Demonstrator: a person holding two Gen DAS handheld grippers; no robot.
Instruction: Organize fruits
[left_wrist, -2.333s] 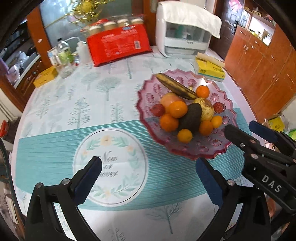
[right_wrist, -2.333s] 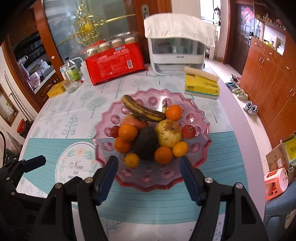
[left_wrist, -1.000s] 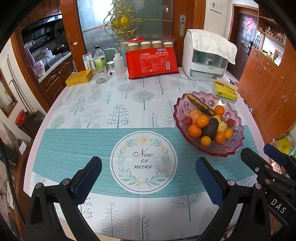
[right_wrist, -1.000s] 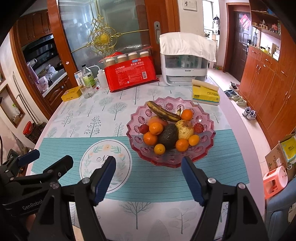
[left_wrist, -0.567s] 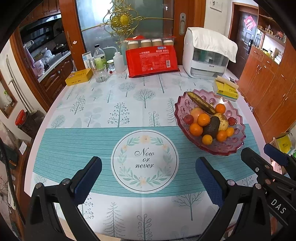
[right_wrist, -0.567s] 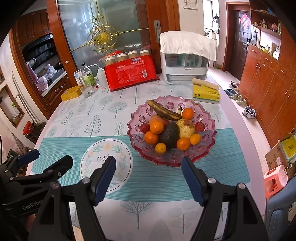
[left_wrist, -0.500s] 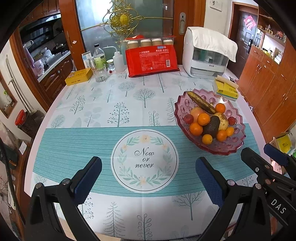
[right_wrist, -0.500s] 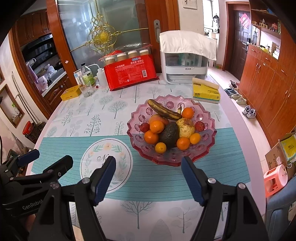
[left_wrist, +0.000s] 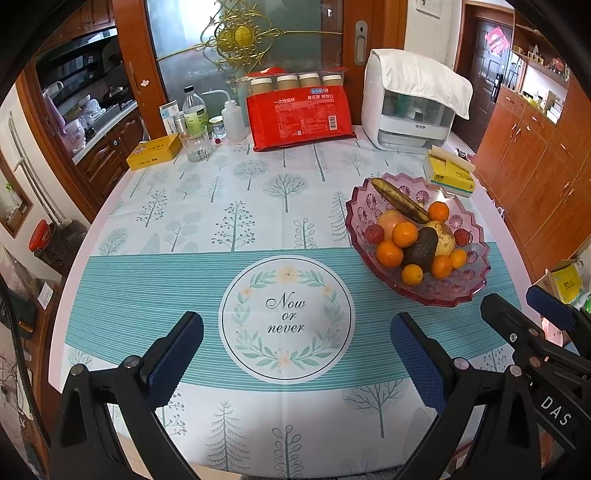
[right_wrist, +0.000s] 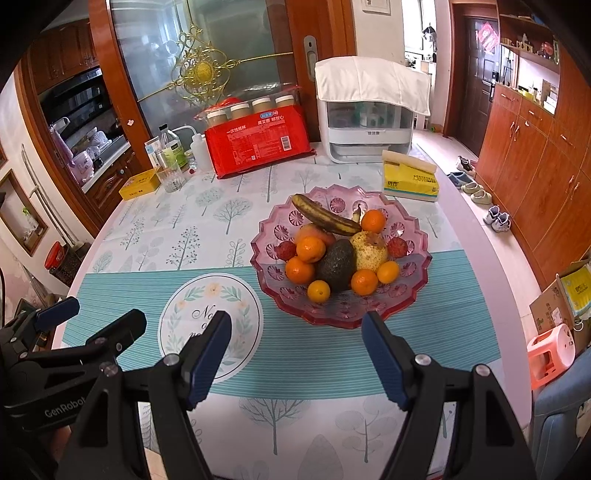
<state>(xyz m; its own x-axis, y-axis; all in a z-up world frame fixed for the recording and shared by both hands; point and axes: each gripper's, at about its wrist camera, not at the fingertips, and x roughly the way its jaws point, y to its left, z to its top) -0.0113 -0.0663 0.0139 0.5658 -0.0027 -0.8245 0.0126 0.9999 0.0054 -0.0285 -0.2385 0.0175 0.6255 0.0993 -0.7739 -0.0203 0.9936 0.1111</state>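
Two black grippers, left and right, hovered tilted down, jaws apart, empty, over tree-patterned tablecloth; pink scalloped glass fruit bowl just ahead of right jaws; wooden cabinets beyond.

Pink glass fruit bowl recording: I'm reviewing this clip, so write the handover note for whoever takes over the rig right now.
Left claw: open, empty, above the tablecloth's round printed emblem.
Right claw: open, empty, just short of the pink scalloped glass bowl.
Fruit: dark overripe banana, dark green avocado, yellowish pear, oranges and small red fruits, all piled in the bowl.
Done: no loose fruit visible on the table.
Left: apparently nothing, unless the pile needs tidying.
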